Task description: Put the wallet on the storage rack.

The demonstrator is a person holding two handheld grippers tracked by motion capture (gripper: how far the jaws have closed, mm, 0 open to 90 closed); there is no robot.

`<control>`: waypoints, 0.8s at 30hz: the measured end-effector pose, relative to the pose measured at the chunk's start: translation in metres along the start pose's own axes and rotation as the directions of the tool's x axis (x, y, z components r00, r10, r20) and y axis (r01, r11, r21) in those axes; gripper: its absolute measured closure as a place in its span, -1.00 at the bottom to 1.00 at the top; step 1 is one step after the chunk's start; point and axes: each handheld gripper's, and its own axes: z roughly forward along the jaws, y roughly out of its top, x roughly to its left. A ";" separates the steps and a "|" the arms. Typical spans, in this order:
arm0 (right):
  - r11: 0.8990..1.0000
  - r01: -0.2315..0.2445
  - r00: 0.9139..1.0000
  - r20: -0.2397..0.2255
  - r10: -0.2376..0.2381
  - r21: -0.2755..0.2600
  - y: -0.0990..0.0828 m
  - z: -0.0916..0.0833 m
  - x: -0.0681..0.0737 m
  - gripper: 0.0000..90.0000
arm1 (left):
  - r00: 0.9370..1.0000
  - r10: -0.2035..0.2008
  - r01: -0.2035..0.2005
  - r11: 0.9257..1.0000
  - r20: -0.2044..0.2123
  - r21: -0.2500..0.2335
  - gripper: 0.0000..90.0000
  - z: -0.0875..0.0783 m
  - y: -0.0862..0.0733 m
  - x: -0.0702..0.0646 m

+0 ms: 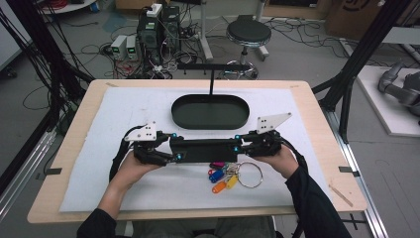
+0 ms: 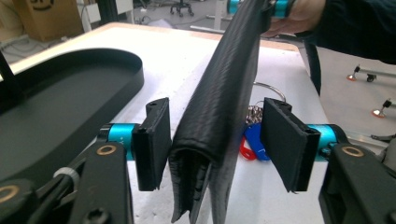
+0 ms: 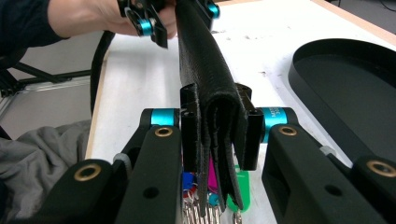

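Observation:
A long black leather pouch (image 1: 205, 150) hangs level above the white mat, in front of the person. My right gripper (image 1: 237, 144) is shut on its right end; in the right gripper view both pads press the folded leather (image 3: 205, 70). My left gripper (image 1: 176, 148) is open around the left end. In the left gripper view the pouch (image 2: 219, 107) stands between the jaws, close to the left pad (image 2: 154, 140) and clear of the right one. Coloured key tags (image 1: 220, 178) on a metal ring (image 1: 250, 174) lie under the pouch.
An oval black tray (image 1: 174, 115) lies on the mat just beyond the pouch, with a thin black post (image 1: 211, 82) at its back. The white mat (image 1: 99, 163) covers most of the wooden table. A stool and cables stand on the floor beyond.

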 end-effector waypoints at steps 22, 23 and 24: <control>0.998 -0.046 0.998 0.038 0.047 -0.043 -0.005 -0.009 -0.007 0.50 | 0.999 0.052 -0.050 0.995 0.016 -0.082 0.63 0.001 0.003 -0.006; 0.998 -0.046 0.998 0.038 0.047 -0.043 -0.005 -0.009 -0.007 0.50 | 0.998 0.054 -0.053 0.995 0.010 -0.080 0.63 0.001 0.005 -0.006; 0.998 -0.042 0.997 0.069 0.045 -0.050 -0.005 -0.012 -0.008 0.41 | 0.998 0.064 -0.064 0.995 -0.008 -0.073 0.63 0.002 0.007 -0.007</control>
